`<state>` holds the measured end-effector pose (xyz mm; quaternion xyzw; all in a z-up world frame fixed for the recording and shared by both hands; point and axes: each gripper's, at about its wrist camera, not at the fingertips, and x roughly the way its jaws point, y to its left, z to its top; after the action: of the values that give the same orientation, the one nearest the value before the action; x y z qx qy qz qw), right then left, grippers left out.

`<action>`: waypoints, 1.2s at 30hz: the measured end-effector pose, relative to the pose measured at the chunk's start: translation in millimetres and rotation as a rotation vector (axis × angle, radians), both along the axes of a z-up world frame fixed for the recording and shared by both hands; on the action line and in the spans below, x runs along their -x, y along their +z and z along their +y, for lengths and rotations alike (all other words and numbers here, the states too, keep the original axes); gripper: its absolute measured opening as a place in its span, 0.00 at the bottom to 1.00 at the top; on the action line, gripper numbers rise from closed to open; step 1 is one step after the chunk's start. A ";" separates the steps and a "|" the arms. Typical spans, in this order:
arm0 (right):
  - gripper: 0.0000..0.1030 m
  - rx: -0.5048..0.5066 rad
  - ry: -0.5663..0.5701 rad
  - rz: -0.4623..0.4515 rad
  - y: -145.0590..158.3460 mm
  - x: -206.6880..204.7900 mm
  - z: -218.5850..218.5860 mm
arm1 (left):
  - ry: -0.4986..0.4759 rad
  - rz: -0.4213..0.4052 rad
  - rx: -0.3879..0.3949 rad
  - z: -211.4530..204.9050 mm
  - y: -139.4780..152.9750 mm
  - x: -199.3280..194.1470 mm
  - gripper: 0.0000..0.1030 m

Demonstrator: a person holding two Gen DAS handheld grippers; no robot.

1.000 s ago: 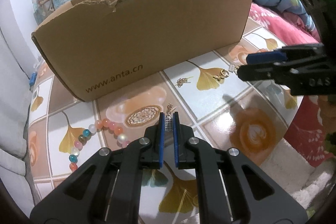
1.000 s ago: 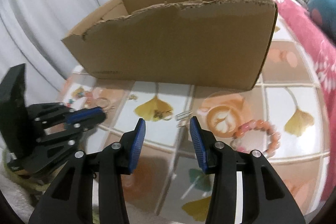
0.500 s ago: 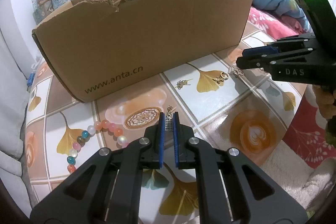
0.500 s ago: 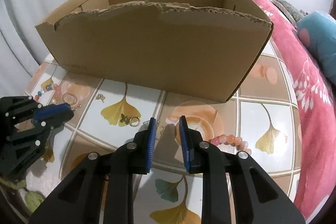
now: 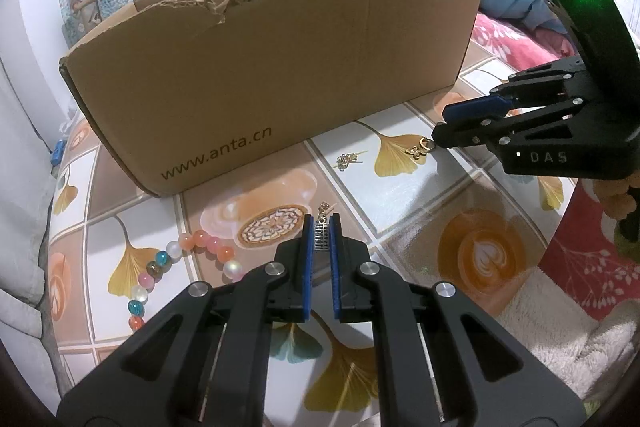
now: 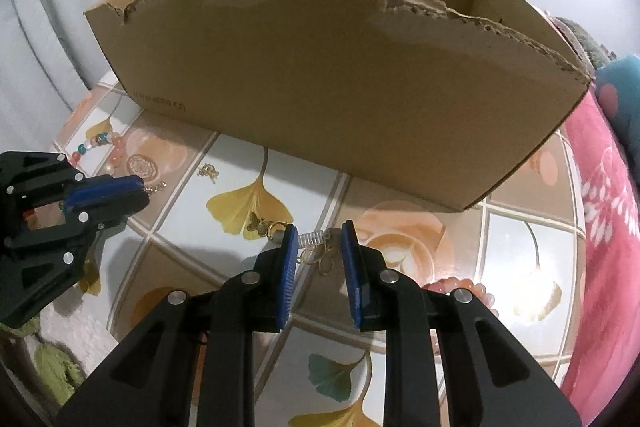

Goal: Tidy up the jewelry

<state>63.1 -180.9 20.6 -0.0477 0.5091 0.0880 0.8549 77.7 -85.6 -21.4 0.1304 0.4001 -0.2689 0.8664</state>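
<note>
My left gripper [image 5: 321,233] is shut on a small silver-and-gold earring [image 5: 321,235], low over the tiled tabletop. My right gripper [image 6: 318,247] is open, its pads on either side of a clear spring clip with a gold chain piece [image 6: 314,245] lying on the table. A gold butterfly charm with a ring [image 6: 264,225] lies just left of the right fingers; it also shows in the left wrist view [image 5: 420,149]. Another small gold earring [image 5: 347,159] lies near the cardboard box [image 5: 256,87]. A colourful bead bracelet [image 5: 176,263] lies at left.
The open cardboard box [image 6: 320,87] stands at the back of the table, its near wall torn along the top. A pink bead bracelet [image 6: 460,287] lies right of the right gripper. A red floral blanket [image 6: 608,227] and white fluffy cloth [image 5: 560,327] border the table.
My right gripper has come down and left to the table, narrowed, and now straddles the spring clip. My left gripper has stayed shut on the earring, nearly still.
</note>
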 end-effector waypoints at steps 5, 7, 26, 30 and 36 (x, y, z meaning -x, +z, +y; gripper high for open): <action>0.22 -0.019 0.034 0.023 -1.7 -7.5 -5.7 | -0.001 0.000 0.000 0.0 0.0 -0.2 0.07; 0.22 -0.028 0.048 0.036 -2.1 -12.6 -8.9 | -0.002 -0.001 0.000 -0.1 0.0 -0.3 0.07; 0.20 -0.045 0.098 0.067 -3.5 -29.7 -19.7 | -0.002 -0.001 -0.001 -0.4 -0.3 -0.6 0.07; 0.16 -0.063 0.088 0.066 -0.8 -25.3 -21.0 | -0.001 -0.001 0.000 -0.6 -0.2 -0.3 0.07; 0.15 -0.068 0.077 0.056 -0.9 -23.2 -24.1 | -0.002 -0.001 0.000 -0.6 -0.3 -0.3 0.07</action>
<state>86.3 -205.0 19.8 -0.0355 0.5273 0.1394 0.8374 78.0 -86.1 -21.7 0.1310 0.3995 -0.2695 0.8664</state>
